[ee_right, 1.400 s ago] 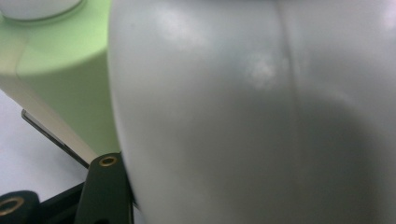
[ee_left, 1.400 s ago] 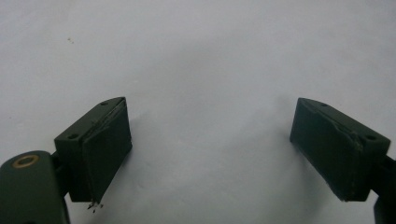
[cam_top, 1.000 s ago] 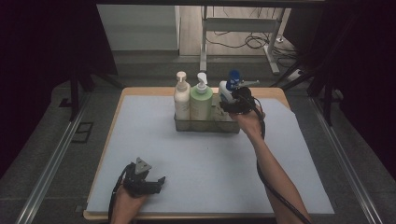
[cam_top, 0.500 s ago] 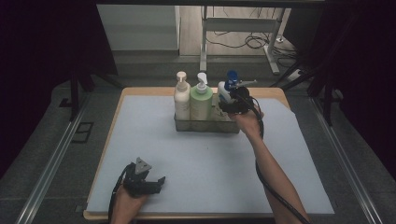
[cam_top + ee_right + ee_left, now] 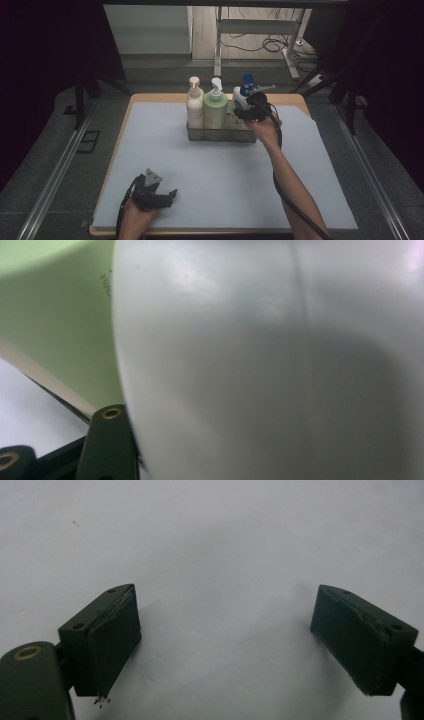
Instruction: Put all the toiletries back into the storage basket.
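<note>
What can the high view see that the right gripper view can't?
High view: the whole table, the tray, a cream bottle, a blue cap, the right gripper at the tray, and the left gripper open near the front edge.
Right gripper view: tiny letters on the green bottle, and a seam down the white bottle, with one jaw against it. The jaws have just been opening a little.
Both: the white bottle with the green bottle beside it.
</note>
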Motion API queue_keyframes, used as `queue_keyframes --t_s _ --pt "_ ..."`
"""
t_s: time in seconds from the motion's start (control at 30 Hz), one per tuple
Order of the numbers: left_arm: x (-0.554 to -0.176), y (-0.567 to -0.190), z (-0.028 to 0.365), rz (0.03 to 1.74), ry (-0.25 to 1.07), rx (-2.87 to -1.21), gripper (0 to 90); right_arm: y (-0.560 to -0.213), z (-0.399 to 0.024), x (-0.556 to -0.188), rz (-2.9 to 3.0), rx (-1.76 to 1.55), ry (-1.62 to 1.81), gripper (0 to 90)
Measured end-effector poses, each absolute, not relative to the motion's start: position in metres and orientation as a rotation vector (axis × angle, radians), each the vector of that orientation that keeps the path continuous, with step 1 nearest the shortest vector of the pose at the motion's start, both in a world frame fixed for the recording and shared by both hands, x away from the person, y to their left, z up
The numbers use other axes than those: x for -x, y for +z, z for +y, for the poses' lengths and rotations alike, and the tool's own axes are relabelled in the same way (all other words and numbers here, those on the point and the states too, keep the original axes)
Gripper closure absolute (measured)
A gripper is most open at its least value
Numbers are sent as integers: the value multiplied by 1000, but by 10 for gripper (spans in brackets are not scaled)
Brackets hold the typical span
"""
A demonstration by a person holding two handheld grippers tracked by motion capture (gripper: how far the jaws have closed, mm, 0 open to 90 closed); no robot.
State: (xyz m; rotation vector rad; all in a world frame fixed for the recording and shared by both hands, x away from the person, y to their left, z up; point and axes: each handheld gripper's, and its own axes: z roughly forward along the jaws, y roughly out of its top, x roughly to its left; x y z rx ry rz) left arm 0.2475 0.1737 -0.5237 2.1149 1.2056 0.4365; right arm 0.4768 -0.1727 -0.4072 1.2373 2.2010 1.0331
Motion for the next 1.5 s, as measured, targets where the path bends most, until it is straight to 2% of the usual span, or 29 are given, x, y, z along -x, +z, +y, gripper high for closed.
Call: queue_keyframes --t_s 0.1,0.2,0.77,0.93,1.3,1.33,1.43,1.5 --pt "-247 -524 174 1206 437 -2115 123 -408 -177 -476 2188 -1233 1078 326" --pt "-248 -524 174 1205 437 -2115 122 -409 -180 -474 2176 -1227 1077 307" --pt "-247 -524 174 1206 437 -2114 122 -415 -203 -444 2191 -1189 1145 464" --pt "-247 -524 174 1206 437 -2114 122 -416 -212 -434 2198 -1173 1161 531" --pt "-247 -524 174 1207 437 -2114 123 -420 -232 -430 2169 -1208 1145 796" --pt "-247 -524 174 1206 436 -2114 122 -421 -233 -433 2159 -1210 1158 840" --pt "-247 -524 174 1206 437 -2114 122 -423 -234 -439 2142 -1230 1156 893" --pt "-247 -524 174 1206 436 -2114 123 -424 -233 -443 2141 -1242 1152 897"
